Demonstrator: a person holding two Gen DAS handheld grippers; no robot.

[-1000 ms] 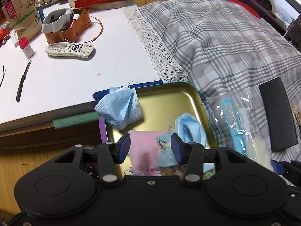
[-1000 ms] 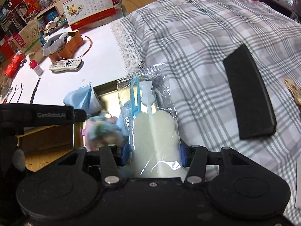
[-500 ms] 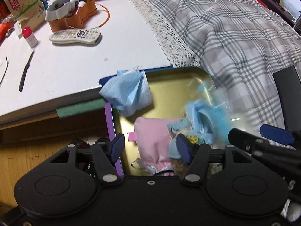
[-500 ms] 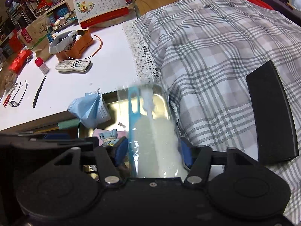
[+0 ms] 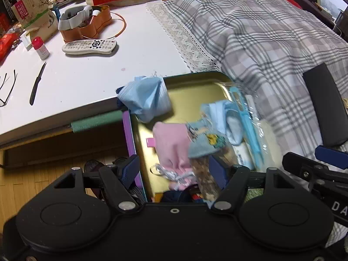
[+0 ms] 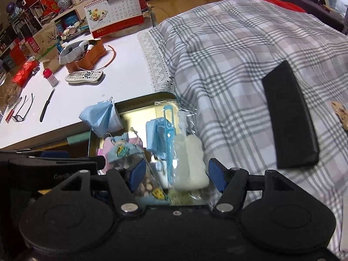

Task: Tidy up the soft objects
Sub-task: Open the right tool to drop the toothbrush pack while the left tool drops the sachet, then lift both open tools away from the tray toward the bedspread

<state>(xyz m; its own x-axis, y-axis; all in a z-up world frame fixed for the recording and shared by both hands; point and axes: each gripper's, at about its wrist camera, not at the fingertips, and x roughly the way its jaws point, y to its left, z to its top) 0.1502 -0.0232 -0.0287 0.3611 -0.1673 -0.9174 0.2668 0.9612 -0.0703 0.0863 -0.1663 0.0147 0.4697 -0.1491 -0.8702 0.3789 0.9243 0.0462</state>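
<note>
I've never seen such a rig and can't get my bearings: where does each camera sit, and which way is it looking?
Left wrist view: sits on the left tongs, looking forward over the gold tin toward the white table; its own open fingers show, and the right tongs at right.
Right wrist view: sits on the right tongs, open above the bagged sponge brush, facing the plaid cloth.
Both share the tin, blue mask and remote.

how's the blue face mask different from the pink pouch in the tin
The blue face mask is pleated, crumpled, and draped over the gold tin's far-left rim, partly hanging outside. The pink pouch is smooth cloth with a small pink side tab and lies fully inside on the tin's floor, nearer the left gripper. Both are soft items, and neither is gripped.
</note>
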